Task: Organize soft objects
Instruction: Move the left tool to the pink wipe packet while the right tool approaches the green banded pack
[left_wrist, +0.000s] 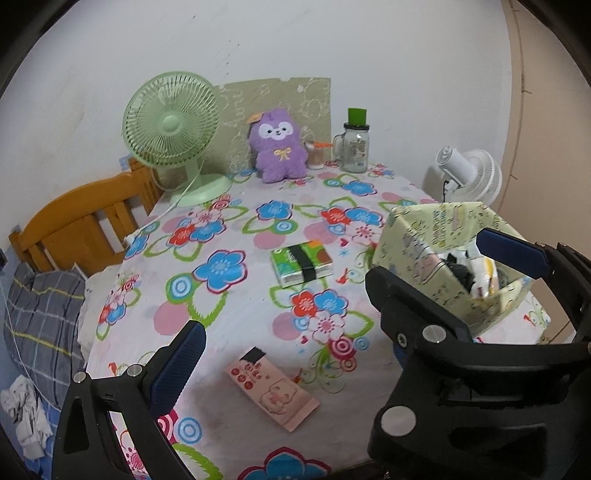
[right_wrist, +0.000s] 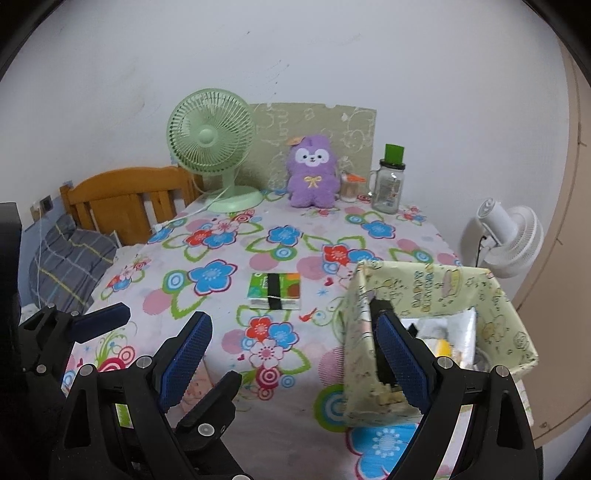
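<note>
A green tissue pack (left_wrist: 301, 267) (right_wrist: 275, 291) with a black band lies mid-table on the flowered cloth. Nearer me lies a pink pack (left_wrist: 271, 391) printed with a bear. It sits between and just beyond the fingers of my left gripper (left_wrist: 295, 343), which is open and empty. A purple plush toy (left_wrist: 277, 146) (right_wrist: 312, 175) sits upright at the table's far edge. On the right stands a paper-wrapped box (left_wrist: 406, 236) (right_wrist: 436, 280) holding several items. My right gripper (right_wrist: 293, 321) is open and empty, its right finger in front of the box's near wall. The two grippers overlap sideways.
At the back stand a green desk fan (left_wrist: 171, 125), a glass jar with a green lid (left_wrist: 354, 147) and a patterned board against the wall. A white fan (right_wrist: 506, 236) sits beyond the table's right edge. A wooden headboard (left_wrist: 81, 221) and a plaid pillow (left_wrist: 44, 314) are on the left.
</note>
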